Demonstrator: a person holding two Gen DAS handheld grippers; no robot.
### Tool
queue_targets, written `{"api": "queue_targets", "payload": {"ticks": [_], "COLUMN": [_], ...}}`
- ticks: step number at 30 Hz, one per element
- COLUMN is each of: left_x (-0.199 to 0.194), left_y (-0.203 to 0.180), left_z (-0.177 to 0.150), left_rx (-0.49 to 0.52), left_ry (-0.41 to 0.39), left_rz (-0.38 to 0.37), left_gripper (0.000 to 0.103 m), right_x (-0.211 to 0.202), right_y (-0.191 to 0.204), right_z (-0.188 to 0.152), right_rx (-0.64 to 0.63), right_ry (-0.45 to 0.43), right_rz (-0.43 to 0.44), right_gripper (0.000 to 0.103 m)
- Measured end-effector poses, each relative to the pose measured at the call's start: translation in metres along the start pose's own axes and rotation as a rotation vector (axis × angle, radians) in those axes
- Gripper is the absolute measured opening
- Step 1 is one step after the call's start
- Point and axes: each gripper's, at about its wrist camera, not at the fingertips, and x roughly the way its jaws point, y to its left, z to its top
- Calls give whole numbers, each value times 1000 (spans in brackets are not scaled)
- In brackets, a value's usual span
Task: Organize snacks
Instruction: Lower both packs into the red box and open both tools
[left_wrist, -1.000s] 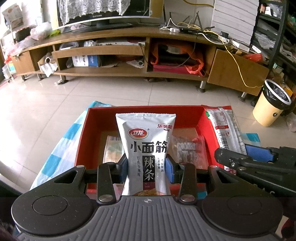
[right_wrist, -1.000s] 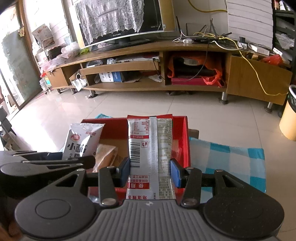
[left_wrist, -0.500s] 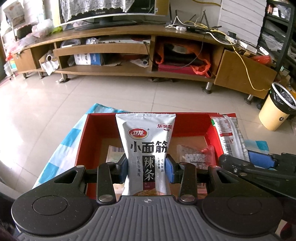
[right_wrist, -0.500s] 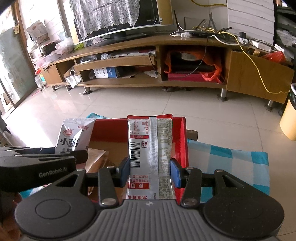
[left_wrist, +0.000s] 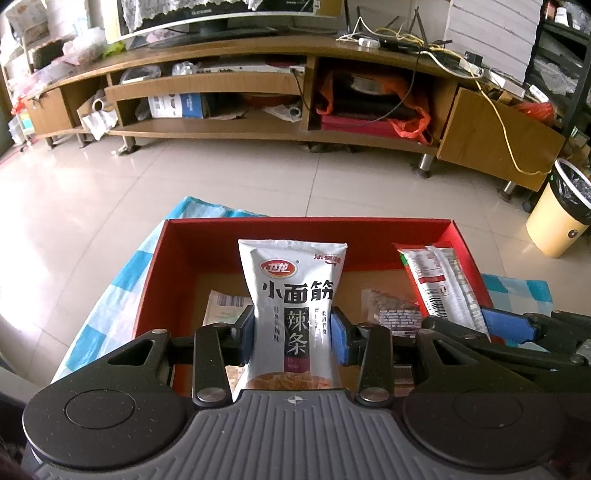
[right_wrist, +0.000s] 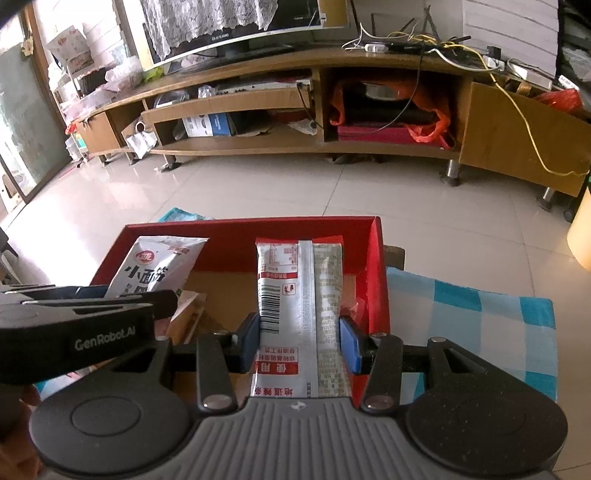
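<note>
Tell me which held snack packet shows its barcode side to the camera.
The red-and-silver packet in the right tongs: back seam and barcode face up. The white packet in the left tongs shows its printed front instead.

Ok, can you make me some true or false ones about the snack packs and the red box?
1. The left tool is shut on a white spicy-strip pack. True.
2. The right tool holds nothing. False: it is shut on a red-and-silver snack pack, with the barcode side facing the camera.
3. The red box sits on a blue-and-white checked cloth. True.
4. The red box has nothing lying inside. False: a clear snack packet and a tan packet lie on its bottom.
5. A yellow bin with a black liner stands on the floor. True.
</note>
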Motion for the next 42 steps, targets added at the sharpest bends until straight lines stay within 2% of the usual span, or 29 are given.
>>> {"api": "queue_targets", "payload": {"ticks": [26, 42], "left_x": [27, 15], "left_y": [-4, -5], "left_z": [2, 5], "left_rx": [6, 12], "left_ry": [38, -8], "left_rz": [39, 44], "left_gripper": [50, 63], "right_x": [39, 32], "right_y": [1, 3], "right_z": [-2, -2], "right_rx": [-31, -35], "right_ry": [68, 37], "right_rz": [-20, -33], "right_gripper": [47, 48]}}
